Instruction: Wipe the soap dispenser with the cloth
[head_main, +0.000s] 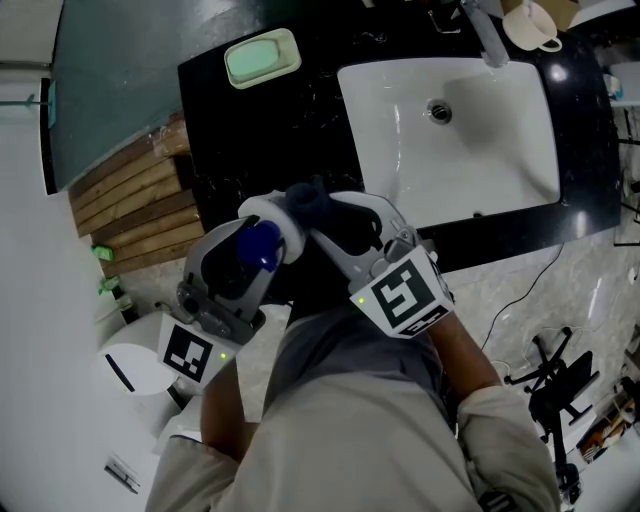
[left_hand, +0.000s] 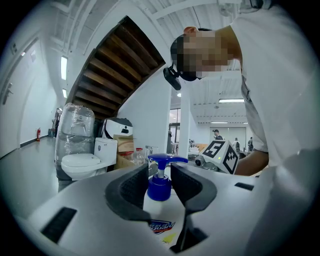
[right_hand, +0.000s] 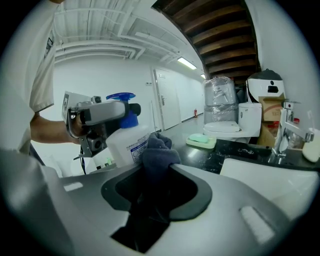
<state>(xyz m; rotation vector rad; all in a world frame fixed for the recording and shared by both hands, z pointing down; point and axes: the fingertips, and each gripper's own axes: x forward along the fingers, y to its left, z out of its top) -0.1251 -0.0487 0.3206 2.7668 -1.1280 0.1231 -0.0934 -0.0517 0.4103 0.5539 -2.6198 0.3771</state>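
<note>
Since the soap dispenser (right_hand: 127, 142) looks light & slick, L gripper (left_hand: 160, 176) jaws clamp its body while R gripper (right_hand: 156, 175) jaws pinch the soft cloth (right_hand: 159, 150).

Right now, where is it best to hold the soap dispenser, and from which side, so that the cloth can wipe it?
Grip the white body of the soap dispenser just below the blue pump, from the side away from the cloth. The body is wide, while the pump is thin and may give. The left gripper holds it so, which leaves a labelled face free.
</note>
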